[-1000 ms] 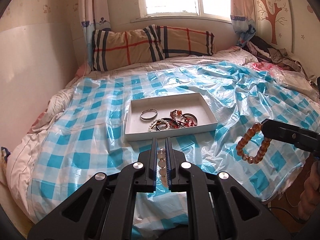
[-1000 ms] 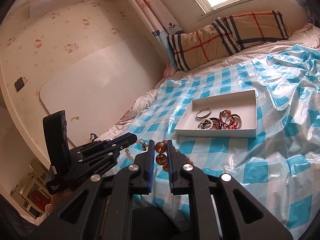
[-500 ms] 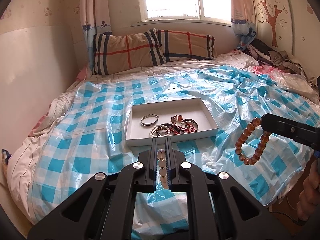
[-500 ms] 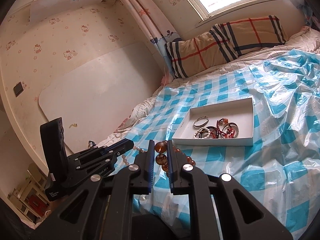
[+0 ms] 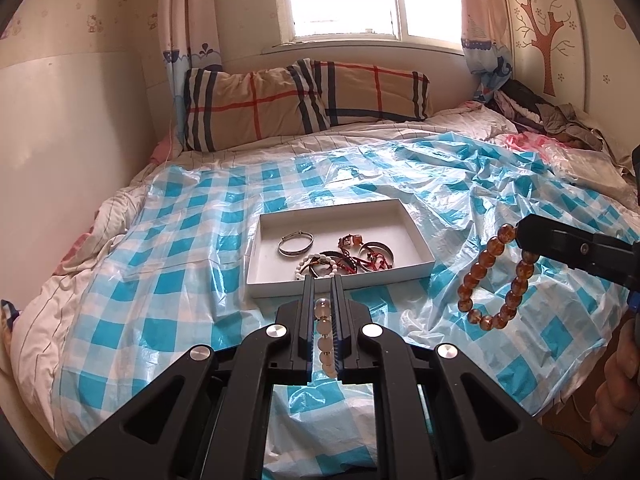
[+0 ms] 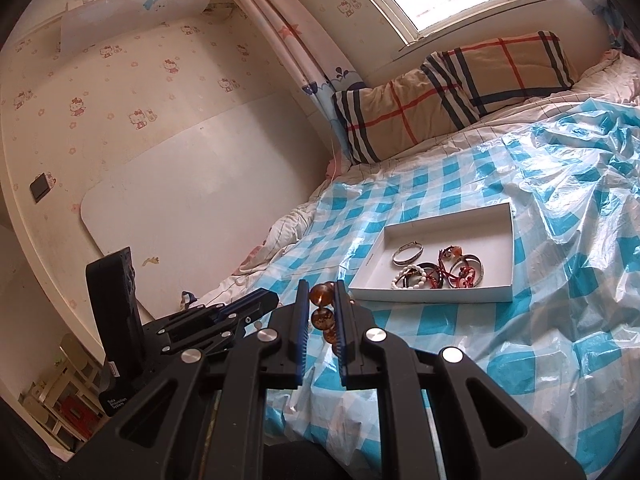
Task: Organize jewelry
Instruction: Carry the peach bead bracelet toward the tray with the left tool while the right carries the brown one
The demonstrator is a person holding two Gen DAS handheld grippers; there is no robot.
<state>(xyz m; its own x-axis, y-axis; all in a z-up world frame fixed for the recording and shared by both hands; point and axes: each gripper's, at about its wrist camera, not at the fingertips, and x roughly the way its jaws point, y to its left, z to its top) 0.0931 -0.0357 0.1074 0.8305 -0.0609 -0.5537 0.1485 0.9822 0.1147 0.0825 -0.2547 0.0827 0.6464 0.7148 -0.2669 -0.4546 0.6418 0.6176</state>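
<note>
A white tray (image 5: pixel 416 240) lies on the blue-checked plastic sheet and holds a silver bangle (image 5: pixel 295 245), a white bead bracelet (image 5: pixel 316 266) and several red and dark bracelets. My left gripper (image 5: pixel 322 284) is shut on a pale pink bead bracelet (image 5: pixel 323 326), just short of the tray's near wall. My right gripper (image 6: pixel 320 286) is shut on an amber bead bracelet (image 6: pixel 320 296); its loop hangs at the right in the left wrist view as the amber bracelet (image 5: pixel 496 280). The same tray (image 6: pixel 432 294) sits ahead and right of it.
Two plaid pillows (image 5: pixel 304 100) lie at the head of the bed under the window. A white board (image 6: pixel 192 184) leans on the left wall. Clothes (image 5: pixel 552 116) are piled at the bed's far right. A person's hand (image 5: pixel 616 380) shows at the right edge.
Both views have tilted up slightly, so the tray sits a little lower in each frame. Both bracelets stay gripped; the amber loop still hangs from the right gripper.
</note>
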